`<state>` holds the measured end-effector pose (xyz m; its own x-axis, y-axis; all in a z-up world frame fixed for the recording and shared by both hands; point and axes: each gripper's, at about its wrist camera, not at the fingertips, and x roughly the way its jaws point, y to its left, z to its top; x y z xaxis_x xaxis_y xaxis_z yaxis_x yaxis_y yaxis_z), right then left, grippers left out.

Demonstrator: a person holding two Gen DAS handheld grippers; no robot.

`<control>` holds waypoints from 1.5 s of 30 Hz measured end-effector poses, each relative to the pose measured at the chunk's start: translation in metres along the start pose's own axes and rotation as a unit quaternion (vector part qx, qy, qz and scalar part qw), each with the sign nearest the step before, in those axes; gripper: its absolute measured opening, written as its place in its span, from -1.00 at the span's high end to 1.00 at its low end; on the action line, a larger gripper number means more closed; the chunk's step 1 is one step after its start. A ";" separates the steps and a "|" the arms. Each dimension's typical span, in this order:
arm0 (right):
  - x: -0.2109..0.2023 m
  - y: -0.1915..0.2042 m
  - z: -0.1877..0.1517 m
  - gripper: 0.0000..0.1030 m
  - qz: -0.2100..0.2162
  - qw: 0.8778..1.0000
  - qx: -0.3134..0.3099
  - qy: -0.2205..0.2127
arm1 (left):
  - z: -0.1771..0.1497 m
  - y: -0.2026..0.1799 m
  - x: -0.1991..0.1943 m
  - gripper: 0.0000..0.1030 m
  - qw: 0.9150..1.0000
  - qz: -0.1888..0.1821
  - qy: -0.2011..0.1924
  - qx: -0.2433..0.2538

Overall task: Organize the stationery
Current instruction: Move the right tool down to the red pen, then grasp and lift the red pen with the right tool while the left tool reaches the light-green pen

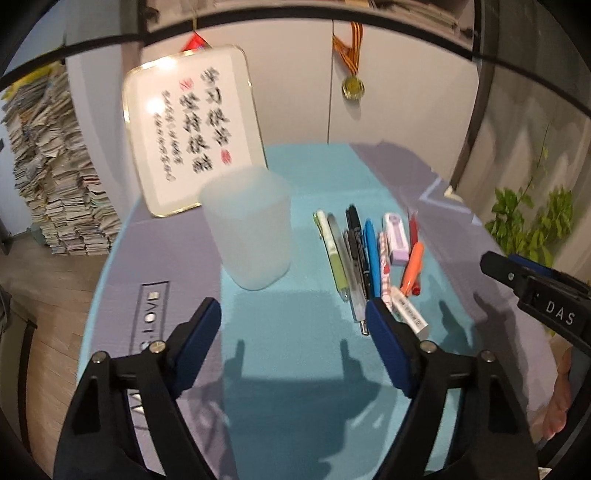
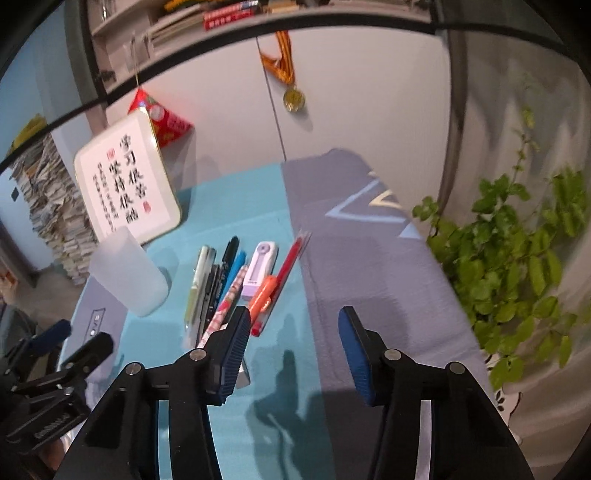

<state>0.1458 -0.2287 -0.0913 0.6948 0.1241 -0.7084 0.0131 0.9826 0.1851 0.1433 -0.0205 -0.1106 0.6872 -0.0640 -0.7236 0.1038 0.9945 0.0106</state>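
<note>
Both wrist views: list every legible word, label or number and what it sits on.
"DAS": on the right gripper body.
"学习很苦 坚持很酷": large characters on the framed plaque; its smaller columns and red seals are unreadable.
"LOVE": partial print on the table mat.
White eraser label: too small.
Shelf book spines: blurred.

The cup (image 1: 248, 229) is frosted, translucent plastic with a matt skin. The pens (image 1: 354, 254) beside it have smooth, glossy plastic barrels. A matt woven cloth (image 1: 295, 354) in teal and grey covers the worktop. Both grippers, left (image 1: 294, 332) and right (image 2: 293, 341), are matt black plastic with bright metal pins; their jaws carry ribbed blue pads (image 2: 233, 350). The sign (image 1: 192, 129) is glossy with a gilt rim. The medal (image 2: 293, 99) looks like shiny metal.
</note>
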 end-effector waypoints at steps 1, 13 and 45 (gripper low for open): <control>0.007 0.001 0.001 -0.02 0.002 1.000 -0.002 0.005 | 0.000 -0.001 0.005 -0.49 1.000 -0.002 0.005 0.003; 0.067 0.005 0.009 -0.02 0.042 0.997 -0.005 0.064 | 0.008 -0.016 0.059 -0.40 0.998 -0.003 0.050 0.029; 0.038 -0.016 -0.035 0.58 0.078 0.987 -0.057 0.125 | -0.039 -0.023 0.036 0.67 0.980 -0.131 0.132 0.073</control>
<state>0.1473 -0.2354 -0.1451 0.4820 0.2922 -0.8260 -0.1716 0.9560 0.2380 0.1377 -0.0425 -0.1641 0.4147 -0.2724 -0.8682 0.3660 0.9235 -0.1149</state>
